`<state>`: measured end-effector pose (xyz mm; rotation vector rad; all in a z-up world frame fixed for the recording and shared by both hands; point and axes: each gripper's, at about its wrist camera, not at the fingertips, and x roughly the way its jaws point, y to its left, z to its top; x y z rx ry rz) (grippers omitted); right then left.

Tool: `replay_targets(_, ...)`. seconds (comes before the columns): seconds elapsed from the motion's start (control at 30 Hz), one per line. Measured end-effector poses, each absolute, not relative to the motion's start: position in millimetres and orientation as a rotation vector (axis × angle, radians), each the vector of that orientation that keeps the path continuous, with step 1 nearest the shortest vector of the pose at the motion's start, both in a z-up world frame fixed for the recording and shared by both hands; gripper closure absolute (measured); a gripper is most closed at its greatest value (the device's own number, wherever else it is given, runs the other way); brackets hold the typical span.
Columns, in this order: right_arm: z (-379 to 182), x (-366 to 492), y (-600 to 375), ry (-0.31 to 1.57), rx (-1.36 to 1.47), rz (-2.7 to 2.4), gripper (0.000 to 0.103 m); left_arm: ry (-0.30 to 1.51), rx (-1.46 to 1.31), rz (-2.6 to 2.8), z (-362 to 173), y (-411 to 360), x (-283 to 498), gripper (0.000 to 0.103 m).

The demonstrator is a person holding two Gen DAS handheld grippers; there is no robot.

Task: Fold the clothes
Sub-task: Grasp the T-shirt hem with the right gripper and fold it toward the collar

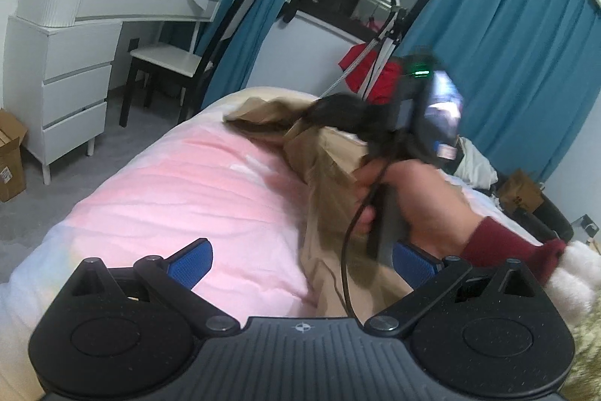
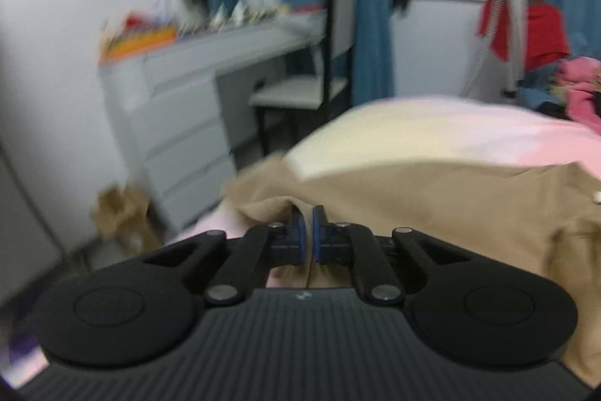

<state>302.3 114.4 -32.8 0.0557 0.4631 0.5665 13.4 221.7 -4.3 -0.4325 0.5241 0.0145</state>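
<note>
A tan garment lies bunched on the pink bed cover. My left gripper hangs open just above the bed, its blue pads wide apart; the garment's near edge lies between them, untouched. In this view a hand in a dark red sleeve holds the right gripper, blurred, lifting a fold of the cloth. In the right wrist view my right gripper is shut on a pinch of the tan garment, which drapes away to the right over the bed.
A white dresser and a black-framed chair stand beyond the bed's far left. Blue curtains flank a dark window. A red cloth hangs on a stand. Cardboard boxes sit on the floor. Piled clothes lie at the right.
</note>
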Motion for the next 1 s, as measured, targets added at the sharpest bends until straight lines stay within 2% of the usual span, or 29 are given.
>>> replay_targets(0.2,4,283,20,0.328,0.229,0.363,0.096,0.501,-0.423,-0.015,3,207,12,0.0)
replay_targets(0.33,-6,269,-54,0.311,0.306,0.161,0.096,0.497,-0.366,-0.07,5,181,8,0.0)
replay_targets(0.53,-72,268,-143,0.529,0.459,-0.038,0.095,0.526,-0.261,-0.14,-1,144,14,0.0)
replay_targets(0.7,-66,260,-150,0.539,0.402,0.034,0.092,0.549,-0.205,-0.143,-6,124,18,0.0)
replay_targets(0.73,-64,258,-151,0.541,0.39,0.049,0.089,0.551,-0.202,-0.141,-7,122,19,0.0)
replay_targets(0.8,-61,255,-153,0.543,0.367,0.078,0.069,0.551,-0.199,-0.143,-7,119,19,0.0)
replay_targets(0.83,-55,250,-149,0.511,0.342,0.094,0.052,0.548,-0.198,-0.14,-7,119,20,0.0)
replay_targets(0.87,-49,249,-143,0.477,0.306,0.12,0.04,0.544,-0.198,-0.137,-7,118,20,0.0)
replay_targets(0.93,-39,247,-130,0.407,0.23,0.173,0.039,0.543,-0.198,-0.128,-8,118,21,0.0)
replay_targets(1.0,-35,258,-107,0.417,0.126,0.254,0.039,0.548,-0.203,-0.125,-10,120,22,0.0)
